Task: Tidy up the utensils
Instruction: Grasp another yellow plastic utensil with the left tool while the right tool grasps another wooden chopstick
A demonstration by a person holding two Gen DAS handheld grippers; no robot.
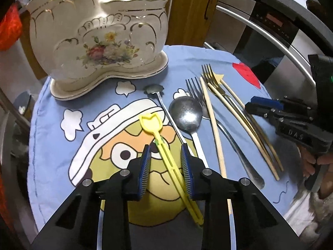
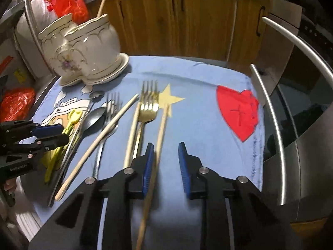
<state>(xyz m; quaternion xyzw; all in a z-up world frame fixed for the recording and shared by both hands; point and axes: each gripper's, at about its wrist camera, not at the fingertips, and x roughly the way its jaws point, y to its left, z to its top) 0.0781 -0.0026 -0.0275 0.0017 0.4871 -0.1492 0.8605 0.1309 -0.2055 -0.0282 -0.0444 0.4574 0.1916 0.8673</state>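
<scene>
1. We see both pairs of jaws parted and gripping nothing; the left gripper (image 1: 166, 158) straddles the handle of the yellow plastic fork (image 1: 166, 152), which lies flat between its pads; the right gripper (image 2: 165, 156) has one wooden chopstick (image 2: 161, 129) just beside its left pad, whether touching we cannot tell through the blur.
2. We judge this the picking step; the utensils lie spread on the blue cloth (image 1: 187, 62) over the counter, and the ceramic holder (image 1: 97, 39) stands at the far left corner with one stick already in it.
3. The next move, as we read it, calls for closing on the yellow handle squarely, lifting, then tipping it upright over a holder compartment.
4. The left view shows the large spoon (image 1: 186, 112) and the holder's flowered face clearly; the right view alone shows the gold fork (image 2: 148, 104) head on and the chopstick running under the jaws.
</scene>
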